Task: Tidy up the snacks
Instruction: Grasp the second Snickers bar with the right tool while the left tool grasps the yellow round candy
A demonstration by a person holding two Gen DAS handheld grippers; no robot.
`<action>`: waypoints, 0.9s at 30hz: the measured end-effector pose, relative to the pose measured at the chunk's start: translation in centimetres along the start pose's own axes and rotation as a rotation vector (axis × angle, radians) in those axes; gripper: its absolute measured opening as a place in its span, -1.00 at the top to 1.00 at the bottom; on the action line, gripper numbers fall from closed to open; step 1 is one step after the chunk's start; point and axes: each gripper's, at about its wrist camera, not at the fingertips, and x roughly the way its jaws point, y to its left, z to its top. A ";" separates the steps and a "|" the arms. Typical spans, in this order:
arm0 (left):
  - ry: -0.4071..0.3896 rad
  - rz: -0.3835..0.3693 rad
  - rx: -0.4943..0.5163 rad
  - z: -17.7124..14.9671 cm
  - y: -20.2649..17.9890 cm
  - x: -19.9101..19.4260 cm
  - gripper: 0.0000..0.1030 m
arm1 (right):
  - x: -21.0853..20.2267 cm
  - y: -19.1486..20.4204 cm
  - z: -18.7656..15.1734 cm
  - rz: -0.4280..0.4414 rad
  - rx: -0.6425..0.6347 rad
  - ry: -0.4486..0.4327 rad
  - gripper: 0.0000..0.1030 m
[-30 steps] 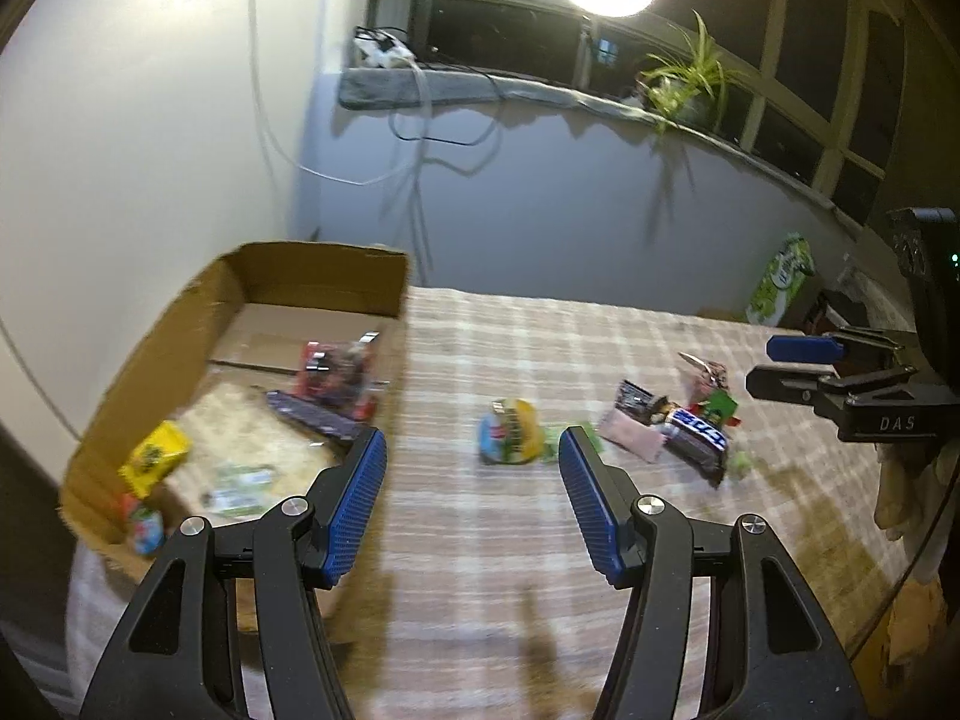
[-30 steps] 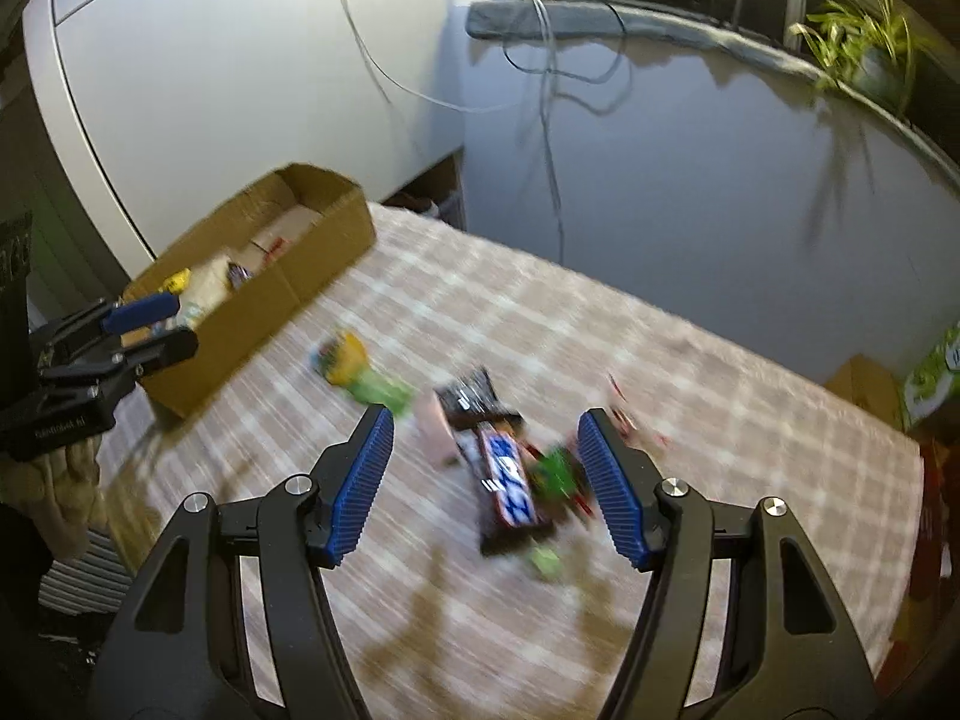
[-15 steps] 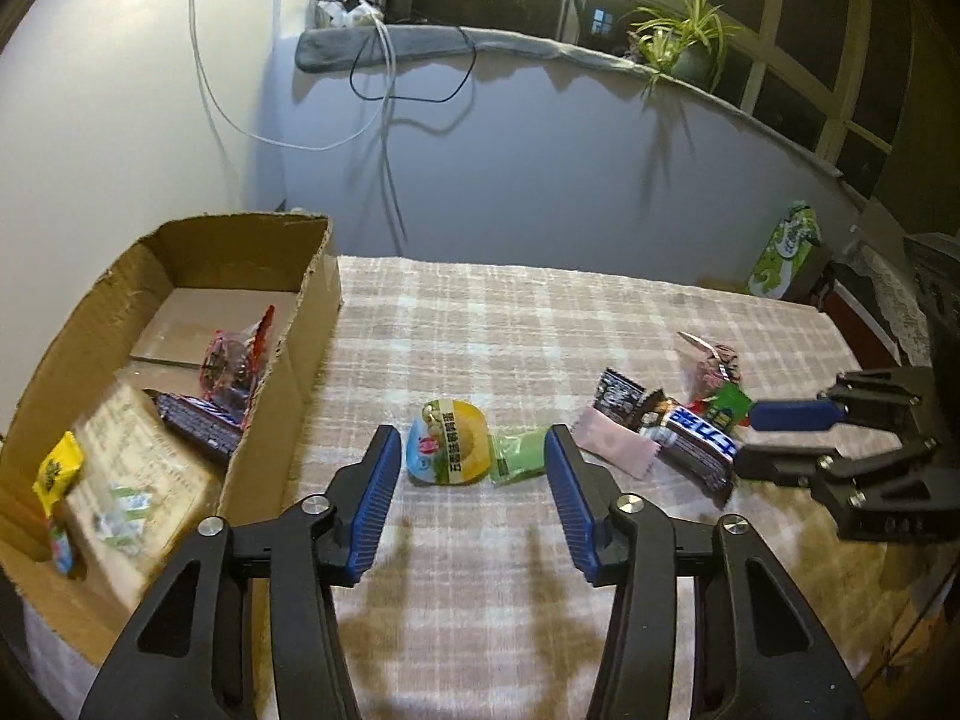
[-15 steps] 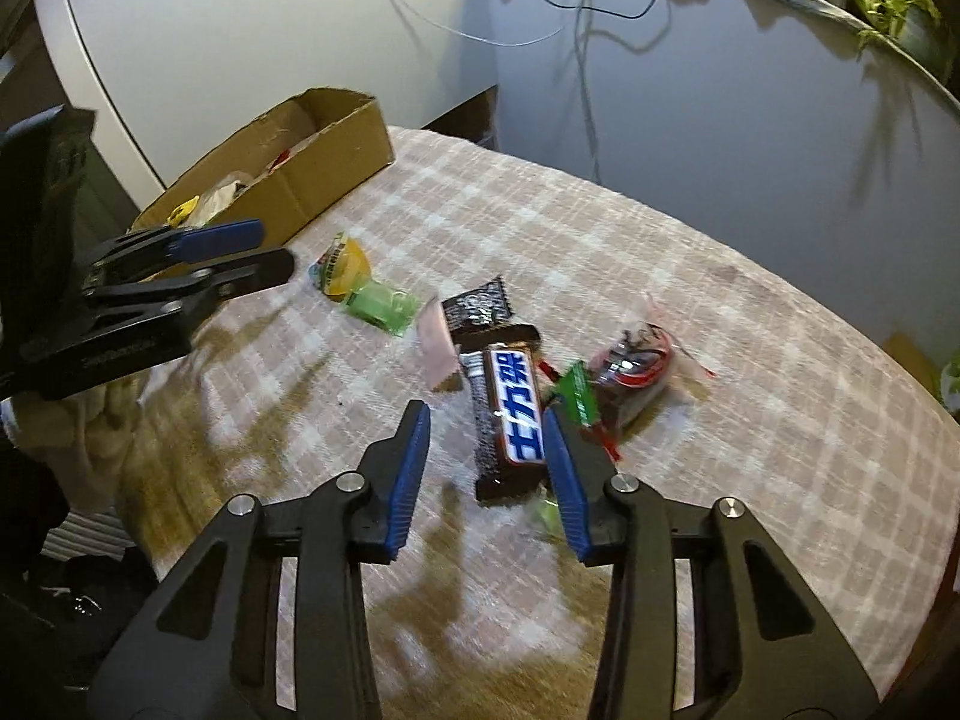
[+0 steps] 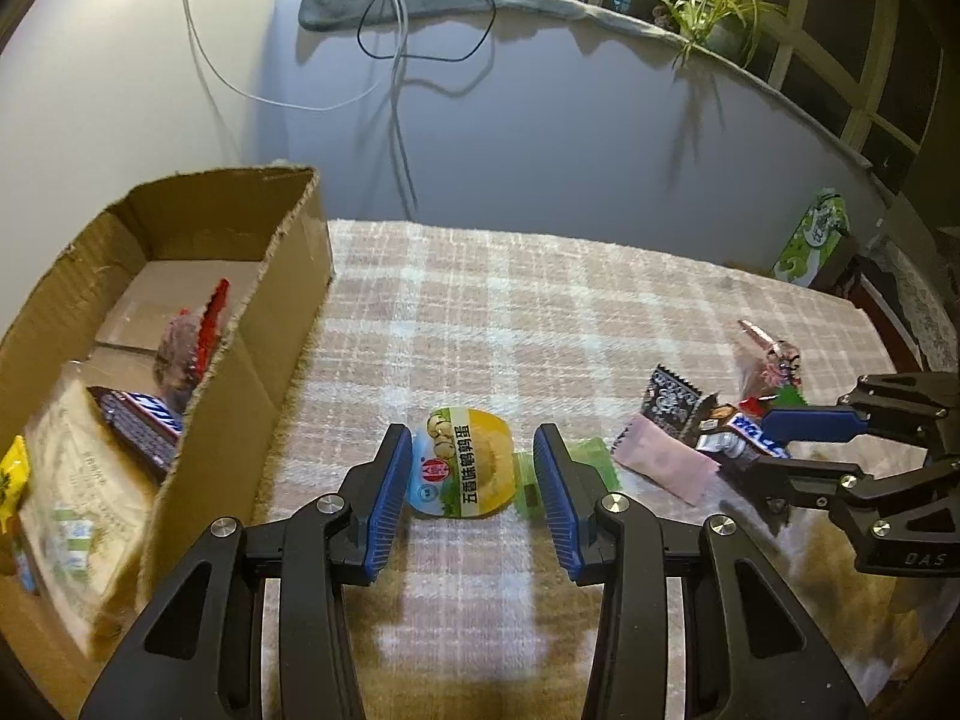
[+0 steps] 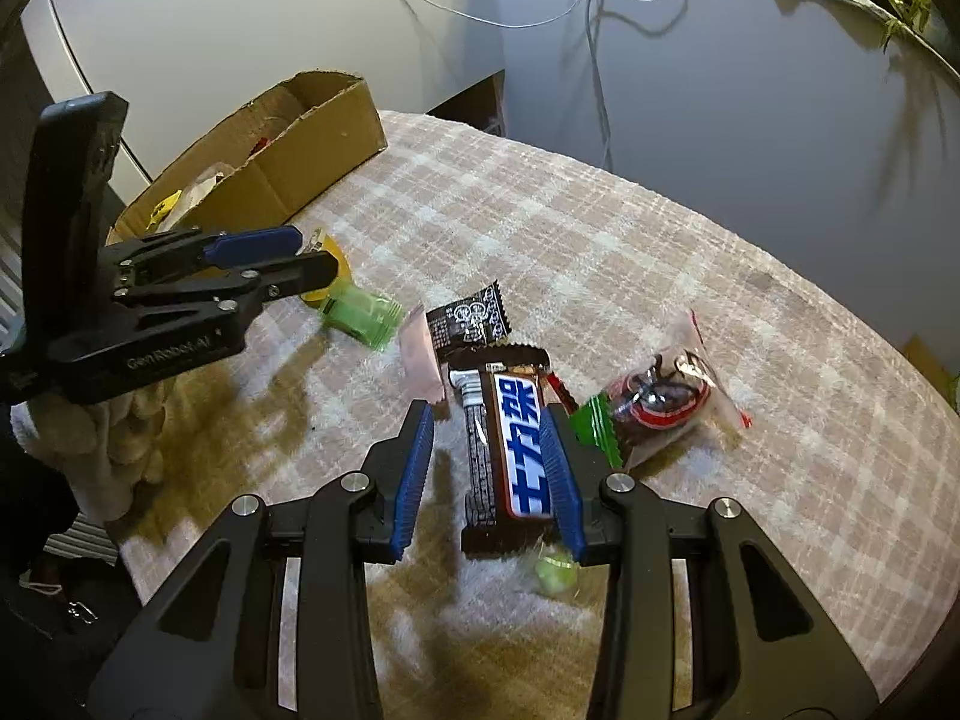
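Left gripper (image 5: 474,480): jaws closing around the round yellow egg pouch (image 5: 465,462) on the table (image 5: 480,300), pads not yet pressing. Risk: the green packet (image 5: 585,468) touching its right side gets pinched in too.

Right gripper (image 6: 492,474): jaws part-open astride the chocolate bar (image 6: 510,456); right pad looks to touch it, left stands clear. Risk: an uneven squeeze skews it against the green wrapper (image 6: 594,429).

Writing: pouch "五香味鹌鹑蛋"; bar "士力架"; gripper bodies "DAS", "GenRobot.AI". Cardboard box (image 5: 228,360) sits left.
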 end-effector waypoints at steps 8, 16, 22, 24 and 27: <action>0.029 -0.003 -0.008 -0.2 0.4 1.1 0.38 | 1.1 -0.1 0.4 -0.027 -0.022 0.027 0.25; 0.027 -0.007 -0.020 -0.2 0.9 0.8 0.48 | 1.6 -0.5 0.1 -0.034 -0.005 0.055 0.42; 0.025 -0.011 -0.012 -0.2 0.6 0.4 0.51 | 0.6 -0.4 0.1 -0.020 0.013 0.029 0.42; 0.018 -0.013 -0.011 -0.3 0.6 0.1 0.51 | 0.0 -0.3 0.1 -0.016 0.017 0.016 0.42; 0.001 -0.021 -0.018 -0.2 0.6 -0.8 0.51 | -0.9 -0.1 0.0 -0.014 0.021 0.002 0.42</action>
